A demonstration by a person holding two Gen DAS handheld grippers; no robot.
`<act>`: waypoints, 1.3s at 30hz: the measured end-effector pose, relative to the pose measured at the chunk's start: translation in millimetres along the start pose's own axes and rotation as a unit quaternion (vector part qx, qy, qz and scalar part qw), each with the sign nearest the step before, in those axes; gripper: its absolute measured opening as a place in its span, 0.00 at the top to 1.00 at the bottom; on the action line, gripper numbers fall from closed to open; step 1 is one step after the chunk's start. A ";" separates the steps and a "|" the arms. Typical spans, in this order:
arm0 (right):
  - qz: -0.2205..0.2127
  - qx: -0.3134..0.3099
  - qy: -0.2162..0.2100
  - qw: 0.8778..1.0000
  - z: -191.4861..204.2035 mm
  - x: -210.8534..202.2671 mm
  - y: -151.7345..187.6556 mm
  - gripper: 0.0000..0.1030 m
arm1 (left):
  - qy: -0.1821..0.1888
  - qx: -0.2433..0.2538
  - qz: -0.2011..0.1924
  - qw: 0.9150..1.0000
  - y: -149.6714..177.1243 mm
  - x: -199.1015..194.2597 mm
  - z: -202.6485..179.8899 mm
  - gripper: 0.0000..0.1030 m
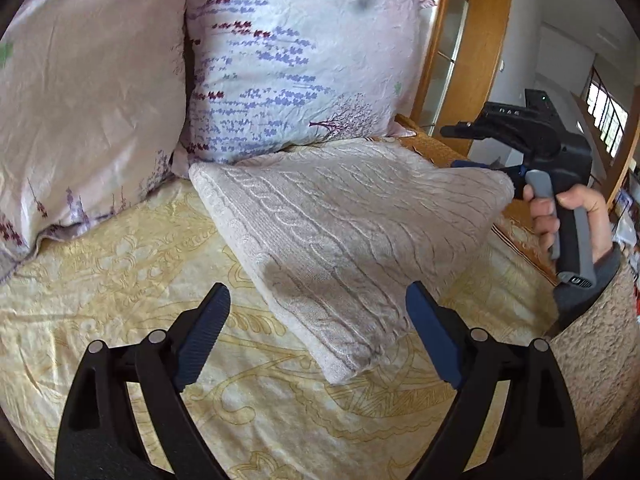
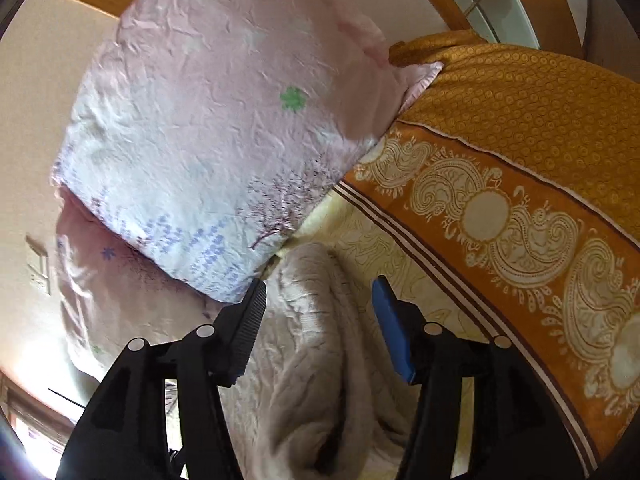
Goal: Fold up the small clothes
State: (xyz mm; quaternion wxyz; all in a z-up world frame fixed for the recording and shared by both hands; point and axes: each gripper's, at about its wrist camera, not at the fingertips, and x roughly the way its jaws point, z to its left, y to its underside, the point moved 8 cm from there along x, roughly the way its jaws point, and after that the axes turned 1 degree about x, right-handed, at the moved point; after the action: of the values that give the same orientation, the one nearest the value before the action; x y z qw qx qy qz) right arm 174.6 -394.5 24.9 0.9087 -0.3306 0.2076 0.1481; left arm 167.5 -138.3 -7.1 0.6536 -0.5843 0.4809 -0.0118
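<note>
A folded cream cable-knit garment (image 1: 340,236) lies on the yellow patterned bedsheet (image 1: 120,280), one corner toward me. My left gripper (image 1: 318,320) is open just above its near corner, a finger on each side, holding nothing. My right gripper (image 2: 318,320) is open over the garment's far right edge (image 2: 312,340), with the knit folds between and below its fingers, not pinched. In the left wrist view the right gripper's black body (image 1: 536,148) and the hand holding it show at the garment's right corner; its fingertips are hidden behind the knit.
Two pink floral pillows (image 1: 296,56) (image 1: 80,100) lean at the head of the bed just behind the garment. An orange paisley blanket (image 2: 520,184) runs along the right side. A wooden headboard frame (image 1: 472,48) stands behind.
</note>
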 end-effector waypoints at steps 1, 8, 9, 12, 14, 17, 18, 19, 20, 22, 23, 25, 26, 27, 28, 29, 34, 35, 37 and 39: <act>0.004 -0.008 -0.008 1.000 3.6 -8.1 3.4 0.45 | 0.000 0.008 -0.004 1.000 -0.2 -4.6 -1.5 0.13; 0.036 -0.066 0.032 0.997 10.7 -16.6 38.9 0.45 | -0.011 0.069 0.007 0.998 10.4 -17.9 -17.4 0.15; 0.038 -0.067 0.038 0.996 8.3 -16.3 41.4 0.45 | -0.014 0.074 0.011 0.997 12.5 -16.2 -19.2 0.20; 0.040 -0.071 0.045 0.996 6.0 -15.4 47.8 0.45 | -0.032 0.088 0.037 0.995 20.2 -5.1 -21.2 0.41; 0.033 -0.078 0.050 0.995 6.4 -18.0 47.6 0.45 | -0.039 0.106 0.053 0.992 26.2 -1.7 -25.3 0.49; 0.031 -0.083 0.049 0.995 8.4 -21.4 47.3 0.45 | -0.043 0.119 0.049 0.991 27.3 -4.1 -31.1 0.50; 0.033 -0.086 0.048 0.995 9.4 -21.7 48.1 0.45 | -0.048 0.121 0.052 0.990 28.4 -3.5 -31.5 0.50; 0.035 -0.091 0.048 0.994 10.0 -21.6 49.4 0.45 | -0.061 0.125 0.056 0.989 30.0 -2.2 -30.9 0.50; 0.038 -0.095 0.049 0.994 10.4 -21.2 50.8 0.45 | -0.074 0.132 0.060 0.987 31.7 -0.4 -30.7 0.50; 0.044 -0.101 0.049 0.993 10.6 -18.1 54.1 0.46 | -0.095 0.149 0.066 0.982 36.9 2.7 -33.2 0.51; 0.051 -0.106 0.052 0.992 10.1 -14.9 56.8 0.49 | -0.105 0.157 0.068 0.980 39.0 5.4 -34.1 0.60; 0.061 -0.119 0.064 0.989 9.0 -8.3 61.9 0.64 | -0.119 0.153 0.078 0.978 42.0 11.5 -33.1 0.76; 0.060 -0.129 0.071 0.987 9.2 -6.9 63.1 0.73 | -0.116 0.136 0.076 0.981 40.8 12.1 -31.1 0.79; 0.056 -0.137 0.072 0.986 10.5 -7.0 63.2 0.75 | -0.112 0.120 0.074 0.984 38.7 11.8 -28.9 0.82; 0.051 -0.139 0.069 0.987 12.2 -9.1 62.6 0.76 | -0.109 0.109 0.072 0.985 36.6 10.7 -26.9 0.84; 0.048 -0.139 0.062 0.987 14.2 -11.8 62.0 0.78 | -0.107 0.097 0.067 0.987 33.9 8.1 -24.7 0.85; 0.041 -0.153 0.015 0.987 28.0 -24.6 66.4 0.80 | -0.105 0.031 0.029 0.994 22.3 -10.2 -8.5 0.89; 0.044 -0.158 0.019 0.986 26.6 -24.1 69.2 0.80 | -0.102 0.018 0.029 0.994 23.2 -11.5 -5.1 0.89; 0.054 -0.161 0.047 0.984 13.5 -19.1 74.8 0.80 | -0.097 -0.002 0.035 0.995 30.4 -11.9 -0.9 0.90; 0.068 -0.144 0.049 0.986 -1.3 -14.7 80.6 0.80 | -0.093 -0.015 0.045 0.995 39.1 -10.9 0.0 0.91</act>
State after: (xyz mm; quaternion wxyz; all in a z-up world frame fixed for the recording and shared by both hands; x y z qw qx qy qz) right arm 128.7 -337.9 -12.5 0.8281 -0.4503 0.2502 0.2212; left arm 140.2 -119.6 -30.7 0.6866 -0.5706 0.4435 0.0794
